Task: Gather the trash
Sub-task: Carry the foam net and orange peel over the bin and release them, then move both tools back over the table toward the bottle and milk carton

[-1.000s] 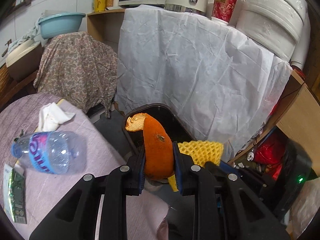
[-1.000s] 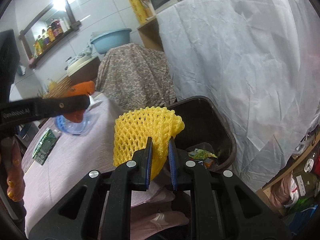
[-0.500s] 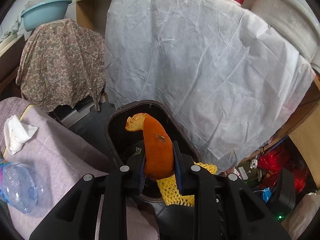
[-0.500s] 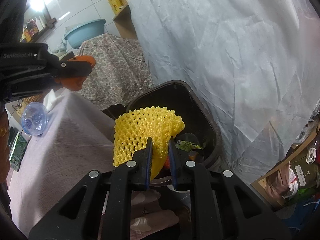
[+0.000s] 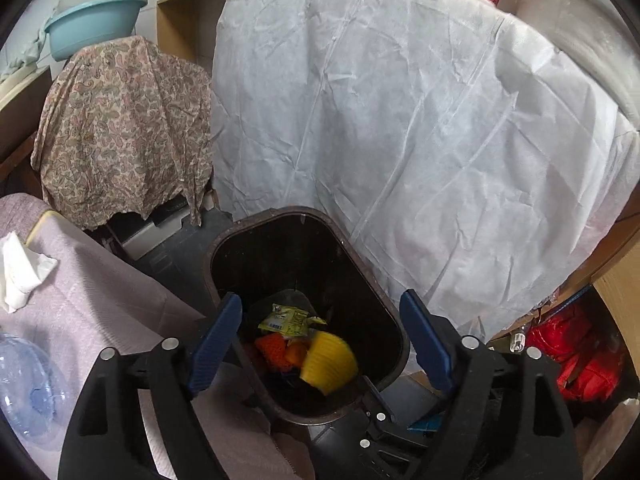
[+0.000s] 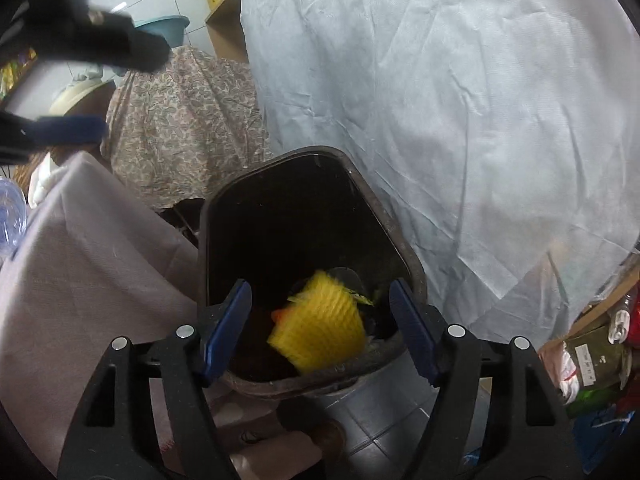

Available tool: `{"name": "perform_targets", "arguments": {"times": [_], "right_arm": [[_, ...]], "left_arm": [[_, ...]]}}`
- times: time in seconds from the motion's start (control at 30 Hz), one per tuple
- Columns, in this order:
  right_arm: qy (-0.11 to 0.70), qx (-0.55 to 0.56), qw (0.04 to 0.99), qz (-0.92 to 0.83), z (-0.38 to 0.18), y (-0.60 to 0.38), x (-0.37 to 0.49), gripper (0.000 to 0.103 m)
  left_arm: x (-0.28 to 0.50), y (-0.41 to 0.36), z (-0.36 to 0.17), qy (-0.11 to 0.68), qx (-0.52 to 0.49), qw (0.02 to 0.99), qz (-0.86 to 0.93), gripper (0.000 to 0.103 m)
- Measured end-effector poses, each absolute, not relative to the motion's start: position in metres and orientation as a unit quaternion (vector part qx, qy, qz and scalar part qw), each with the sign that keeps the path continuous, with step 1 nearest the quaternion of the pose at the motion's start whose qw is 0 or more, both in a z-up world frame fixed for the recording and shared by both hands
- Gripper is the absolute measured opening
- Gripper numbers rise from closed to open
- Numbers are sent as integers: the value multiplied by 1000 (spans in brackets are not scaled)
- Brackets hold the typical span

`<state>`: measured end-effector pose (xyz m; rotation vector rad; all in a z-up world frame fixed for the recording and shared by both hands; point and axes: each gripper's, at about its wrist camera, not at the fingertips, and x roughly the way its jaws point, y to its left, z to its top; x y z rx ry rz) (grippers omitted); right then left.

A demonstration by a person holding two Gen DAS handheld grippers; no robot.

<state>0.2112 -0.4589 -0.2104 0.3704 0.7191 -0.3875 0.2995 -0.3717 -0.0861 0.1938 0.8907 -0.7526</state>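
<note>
Below, both claws are hanging over the dark bin (image 5: 224, 240), which is standing on the floor between the purple-covered table (image 5: 100, 292) at the left and the white sheet (image 5: 400, 120) draped behind it. The left gripper (image 5: 320, 336) is spreading its blue-padded jaws, with nothing between them. The right gripper (image 6: 320, 320) is likewise opening wide and gripping nothing. The yellow foam net (image 6: 320, 330), ribbed, mesh-like and blurred, is sitting inside the bin near its close rim. Just left of it, the orange peel (image 5: 274, 352) is lying among the rubbish at the bottom, beside a yellow wrapper (image 5: 286, 318). A crumpled tissue (image 5: 20, 272) and a clear bottle (image 5: 28, 388) are lying on the table.
</note>
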Motion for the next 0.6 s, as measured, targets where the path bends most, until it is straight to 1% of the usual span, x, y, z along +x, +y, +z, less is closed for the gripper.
{"name": "perform_targets", "arguments": {"times": [0.07,0.2,0.27,0.4,0.47,0.6], "right_arm": [[353,183,899,-182,-213,-456,208,76],[362,168,898,-182,-212,-450,200,77],[364,166,900,-175,-208,-447,197,77],[356,153,906,-168,-191,-438,191,78],[351,147,911,-158,-180,-431,188,80],[344,132,920,-133,-158,-412,186,81]], "left_arm": [[296,-364,-80,408,92,837,-353,87],[286,-348,-68,395,88,842,-356,90],[280,-338,-62,390,82,843,-361,93],[269,-316,-52,389,65,841,-370,94],[261,-303,-45,385,58,840,-378,94],[244,-277,-32,369,62,842,-388,95]]}}
